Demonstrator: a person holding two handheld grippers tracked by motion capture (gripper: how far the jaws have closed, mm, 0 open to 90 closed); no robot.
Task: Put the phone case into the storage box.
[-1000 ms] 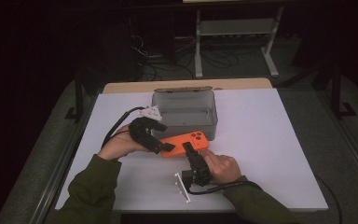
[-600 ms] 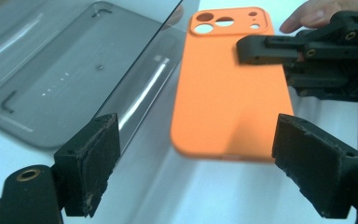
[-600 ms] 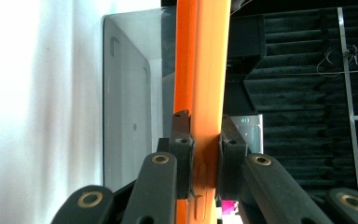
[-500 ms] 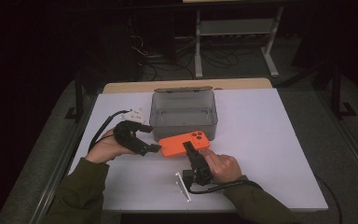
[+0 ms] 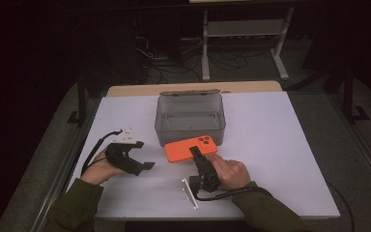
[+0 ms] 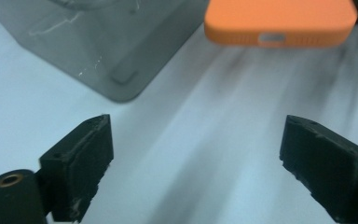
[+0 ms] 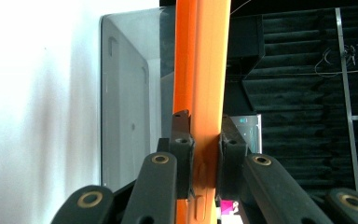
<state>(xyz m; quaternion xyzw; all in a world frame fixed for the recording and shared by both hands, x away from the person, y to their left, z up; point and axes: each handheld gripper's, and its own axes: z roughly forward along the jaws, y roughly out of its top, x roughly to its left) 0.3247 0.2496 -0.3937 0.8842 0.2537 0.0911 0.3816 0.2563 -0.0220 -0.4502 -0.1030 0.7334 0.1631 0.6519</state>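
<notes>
Phone [image 5: 189,147], clamped edgewise in the right gripper's [image 5: 195,155] jaws just before the box [image 5: 190,113], wants a steady level lift over the rim, while the left gripper's [image 5: 144,166] jaws, just opened and empty, stay aside.

I see the box [image 5: 190,113] near the far edge of the tabletop [image 5: 280,145], at its middle. The phone [image 5: 192,148] is just before it. My left gripper [image 5: 142,162] is toward the left edge, well apart from the phone.
</notes>
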